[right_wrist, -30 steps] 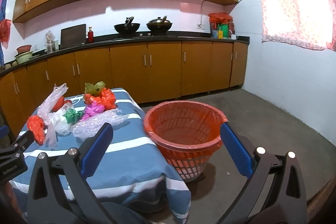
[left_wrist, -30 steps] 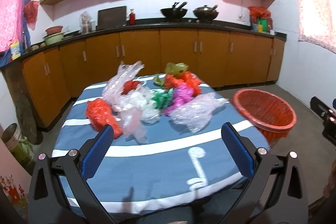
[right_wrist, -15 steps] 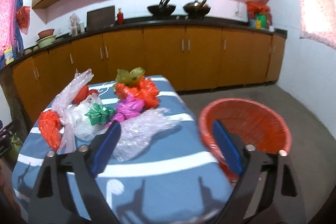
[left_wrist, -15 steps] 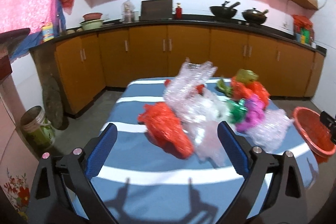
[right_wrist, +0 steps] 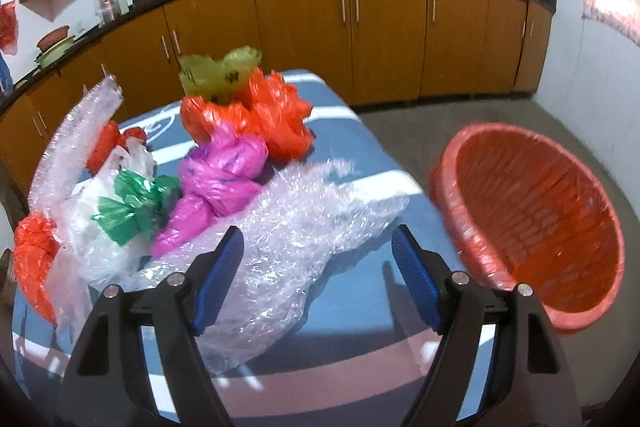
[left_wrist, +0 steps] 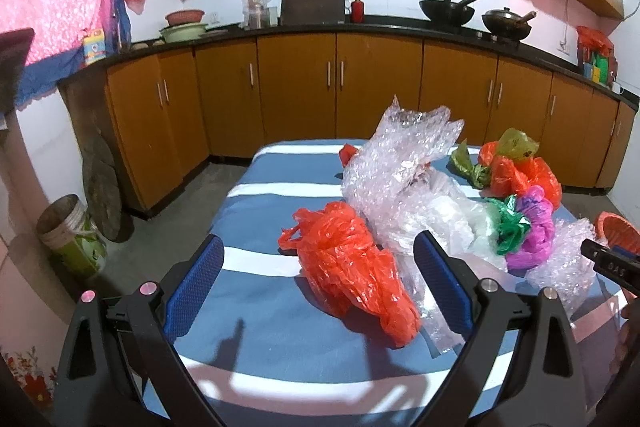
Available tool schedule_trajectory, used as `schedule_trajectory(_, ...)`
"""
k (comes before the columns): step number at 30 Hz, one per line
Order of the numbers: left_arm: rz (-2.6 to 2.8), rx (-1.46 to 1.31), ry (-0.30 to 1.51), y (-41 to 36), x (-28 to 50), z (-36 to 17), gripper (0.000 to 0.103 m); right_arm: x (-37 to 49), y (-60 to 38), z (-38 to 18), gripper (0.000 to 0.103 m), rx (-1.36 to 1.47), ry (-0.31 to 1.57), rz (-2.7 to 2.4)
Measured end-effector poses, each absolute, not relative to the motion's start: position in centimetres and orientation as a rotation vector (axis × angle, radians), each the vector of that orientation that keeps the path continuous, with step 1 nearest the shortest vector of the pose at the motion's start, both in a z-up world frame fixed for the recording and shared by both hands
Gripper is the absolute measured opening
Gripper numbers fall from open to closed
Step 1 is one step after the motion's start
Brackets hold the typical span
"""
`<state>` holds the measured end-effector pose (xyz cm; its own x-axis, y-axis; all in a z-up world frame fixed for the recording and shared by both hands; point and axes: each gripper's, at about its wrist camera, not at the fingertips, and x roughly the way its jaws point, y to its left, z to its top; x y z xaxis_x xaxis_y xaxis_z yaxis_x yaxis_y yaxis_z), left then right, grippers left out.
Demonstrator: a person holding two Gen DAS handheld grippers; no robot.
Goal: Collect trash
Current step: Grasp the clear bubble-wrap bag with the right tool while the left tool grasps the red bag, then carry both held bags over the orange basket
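Left gripper (left_wrist: pixel 318 283) spread wide, holding nothing; red bag (left_wrist: pixel 352 271) lies between its fingers on the table (left_wrist: pixel 260 339). Right gripper (right_wrist: pixel 318 279) also wide open and empty, over the bubble wrap (right_wrist: pixel 288 259) near the table's right edge. Red basket (right_wrist: pixel 532 219) on the floor, just beside that edge.

Bags (left_wrist: pixel 352 279) piled on table (left_wrist: pixel 260 327), basket (right_wrist: pixel 532 223) beside table's right edge.
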<state>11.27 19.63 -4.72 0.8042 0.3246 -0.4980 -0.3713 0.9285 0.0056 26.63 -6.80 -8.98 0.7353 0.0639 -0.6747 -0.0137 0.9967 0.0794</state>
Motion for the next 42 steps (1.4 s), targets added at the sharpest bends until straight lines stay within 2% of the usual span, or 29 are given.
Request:
schedule_trajectory(1,0.368,-0.099,0.523,19.8,11.4,-4.9,0.095,26.9,-6.6,-9.3,0.075,0.068,0.754,0.05)
schedule_trajectory(3,0.358,-0.112,0.536,20.1,11.7,-5.4,0.095,27.3,-6.0,-9.7,0.06,0.055,0.768,0.076)
schedule_trajectory(4,0.354,-0.116,0.541,20.2,11.9,-5.5,0.094,27.4,-5.8,-9.9,0.044,0.046,0.779,0.087)
schedule_trajectory(5,0.351,-0.119,0.548,20.3,12.0,-5.7,0.093,27.6,-5.4,-10.1,0.034,0.036,0.787,0.1)
schedule_trajectory(8,0.348,-0.124,0.556,20.7,12.1,-6.1,0.082,27.7,-4.7,-10.0,0.022,0.011,0.77,0.128)
schedule_trajectory(10,0.346,-0.125,0.556,20.8,12.1,-6.2,0.079,27.4,-4.7,-9.5,0.017,0.007,0.739,0.139)
schedule_trajectory(14,0.341,-0.132,0.571,21.1,12.3,-6.3,0.075,26.3,-5.2,-7.7,0.016,0.025,0.662,0.145)
schedule_trajectory(22,0.331,-0.125,0.65,21.3,14.3,-7.0,0.074,25.5,-5.6,-6.0,0.016,0.038,0.62,0.154)
schedule_trajectory(24,0.329,-0.132,0.676,21.5,14.7,-7.6,0.065,25.4,-5.6,-5.8,0.016,0.035,0.619,0.16)
schedule_trajectory(25,0.316,-0.147,0.697,21.6,15.0,-8.0,0.056,25.3,-5.6,-5.7,0.016,0.034,0.619,0.162)
schedule_trajectory(26,0.3,-0.165,0.712,21.8,15.1,-8.3,0.053,25.3,-5.6,-5.7,0.016,0.031,0.622,0.165)
schedule_trajectory(28,0.276,-0.182,0.728,21.8,15.2,-8.8,0.031,25.2,-5.6,-5.7,0.016,0.029,0.627,0.169)
schedule_trajectory(32,0.253,-0.17,0.713,21.5,14.7,-8.4,0.011,25.0,-5.7,-5.7,0.016,0.029,0.622,0.172)
schedule_trajectory(42,0.23,-0.14,0.606,21.2,12.0,-4.0,0.007,23.5,-7.0,-3.7,0.016,0.042,0.574,0.192)
